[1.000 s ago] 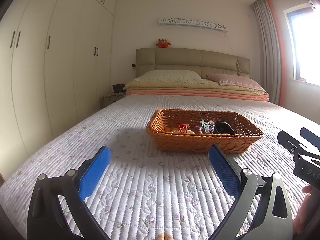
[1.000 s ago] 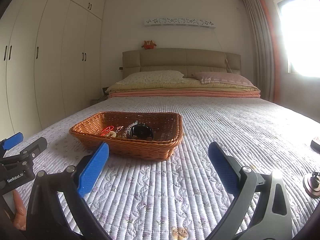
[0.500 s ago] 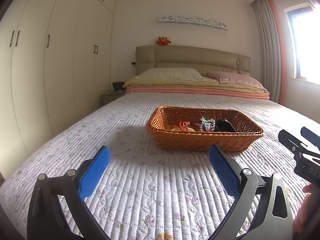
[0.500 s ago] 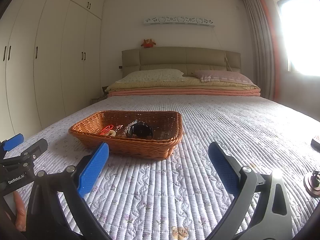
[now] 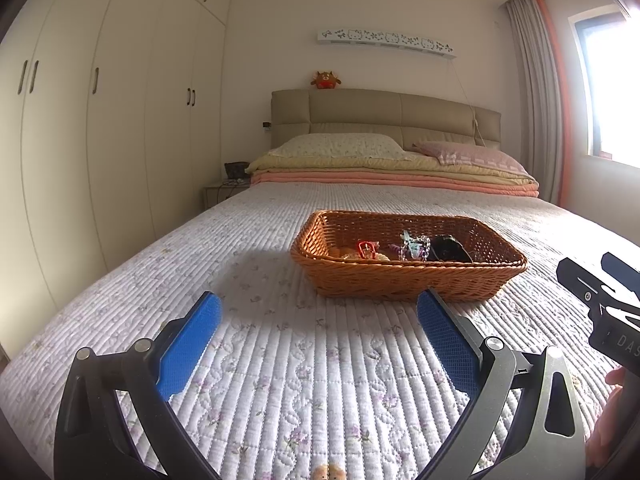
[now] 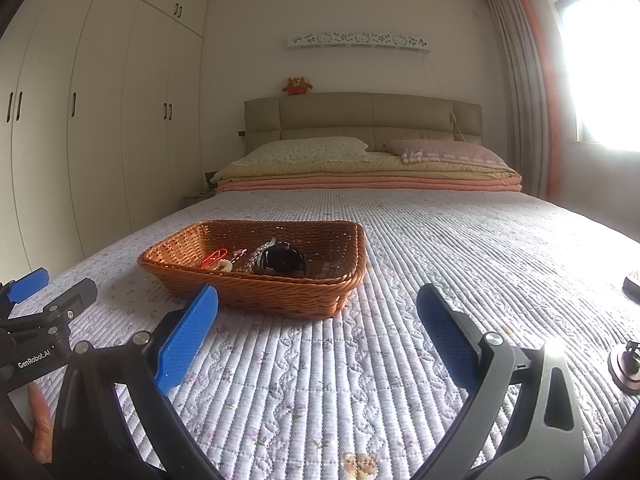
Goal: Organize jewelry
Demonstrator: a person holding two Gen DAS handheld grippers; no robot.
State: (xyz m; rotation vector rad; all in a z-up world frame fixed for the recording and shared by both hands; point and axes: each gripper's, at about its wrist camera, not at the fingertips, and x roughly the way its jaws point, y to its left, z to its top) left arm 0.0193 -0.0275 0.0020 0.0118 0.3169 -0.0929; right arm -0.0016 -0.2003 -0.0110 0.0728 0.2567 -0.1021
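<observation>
A brown wicker basket (image 5: 400, 284) (image 6: 280, 296) rests on the quilted bed ahead of both grippers. Inside lie a red clip (image 5: 366, 249) (image 6: 214, 258), a beaded piece (image 5: 416, 246), and a black watch (image 5: 450, 249) (image 6: 285, 260). My left gripper (image 5: 318, 322) is open and empty, low over the quilt, short of the basket's near wall. My right gripper (image 6: 318, 320) is open and empty too, with the basket ahead to its left. Each gripper shows at the other view's edge, the right gripper (image 5: 600, 296) and the left gripper (image 6: 36, 300).
The bed (image 5: 280, 360) stretches to folded blankets and pillows (image 5: 384, 160) at the headboard. White wardrobes (image 5: 100, 120) line the left wall. A curtain and bright window (image 6: 592, 80) are on the right. A small round metal object (image 6: 626, 364) and a dark item (image 6: 632, 286) lie on the quilt at right.
Both views have shifted slightly: the basket sits a little higher and farther in the frame than a second ago. Both grippers stay open and empty.
</observation>
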